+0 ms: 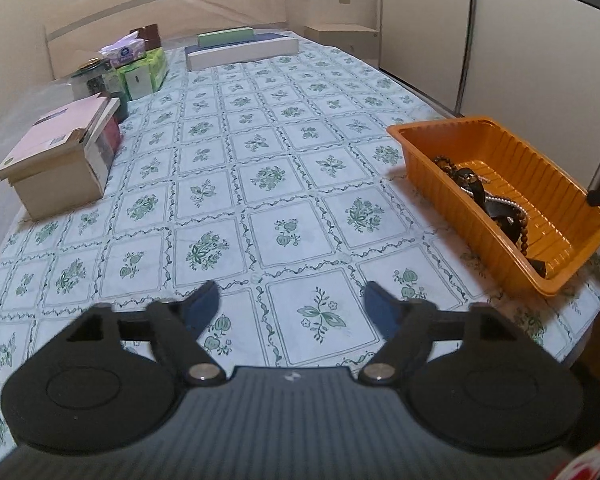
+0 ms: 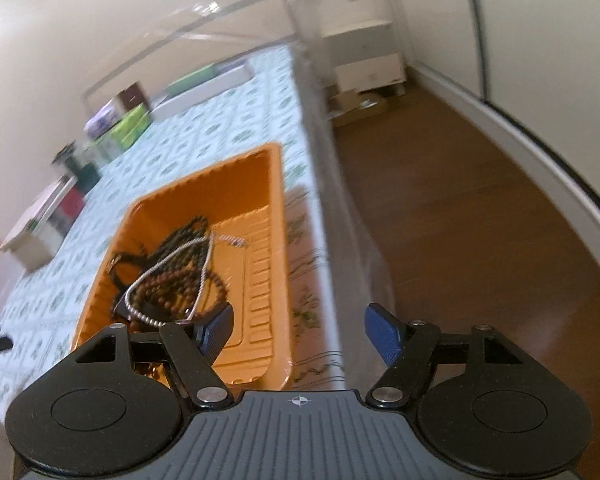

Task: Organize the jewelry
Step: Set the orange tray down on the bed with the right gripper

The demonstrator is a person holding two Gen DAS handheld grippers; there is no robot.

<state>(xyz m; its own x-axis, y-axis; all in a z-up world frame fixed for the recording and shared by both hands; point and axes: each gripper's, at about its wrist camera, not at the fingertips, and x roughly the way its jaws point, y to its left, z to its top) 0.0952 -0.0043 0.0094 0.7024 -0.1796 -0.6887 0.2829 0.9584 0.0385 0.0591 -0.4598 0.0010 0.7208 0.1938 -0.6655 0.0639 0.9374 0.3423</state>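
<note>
Nearest us, the left gripper (image 1: 292,304) hangs low over the patterned bench (image 1: 260,160), its fingers (image 1: 204,304) spread wide and holding nothing — parked, we judge, to leave room for the other hand. The right gripper (image 2: 298,330) hovers at the near end of the orange tray (image 2: 278,216), fingers equally apart and empty. The jewelry (image 2: 168,276) — dark bead strands with a silver chain looped across — lies heaped in that tray near the bench's right edge, so everything seems gathered in one place.
</note>
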